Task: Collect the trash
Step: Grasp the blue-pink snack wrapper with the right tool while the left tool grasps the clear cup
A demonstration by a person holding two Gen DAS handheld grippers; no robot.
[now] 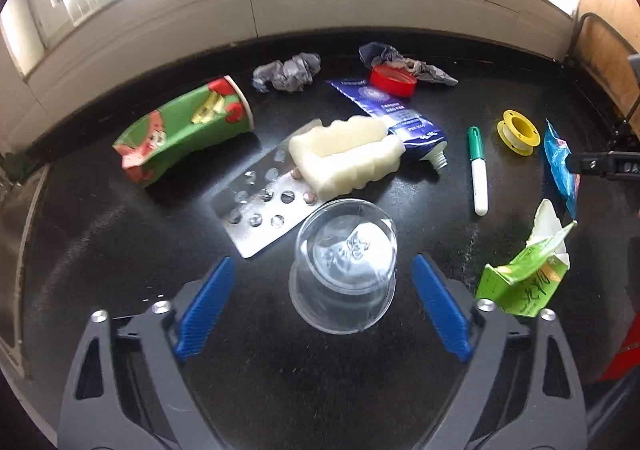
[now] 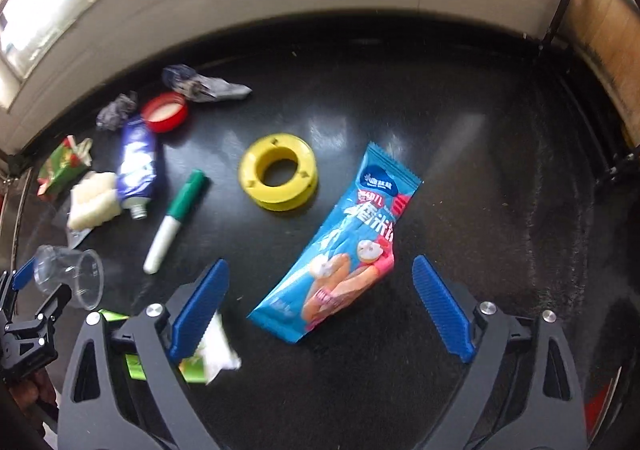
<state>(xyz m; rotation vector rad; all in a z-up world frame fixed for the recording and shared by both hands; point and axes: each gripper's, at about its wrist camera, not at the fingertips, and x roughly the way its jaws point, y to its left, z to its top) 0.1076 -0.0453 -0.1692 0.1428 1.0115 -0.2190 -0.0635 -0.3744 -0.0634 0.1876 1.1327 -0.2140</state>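
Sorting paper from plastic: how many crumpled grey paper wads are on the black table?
2. One crumpled wad lies near the far edge, beside the squashed paper cup; the other wad lies behind the red lid. None seems hidden.

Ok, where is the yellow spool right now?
The yellow spool lies flat on the black table, centre of the right wrist view, between the green marker and the blue snack wrapper, touching neither.
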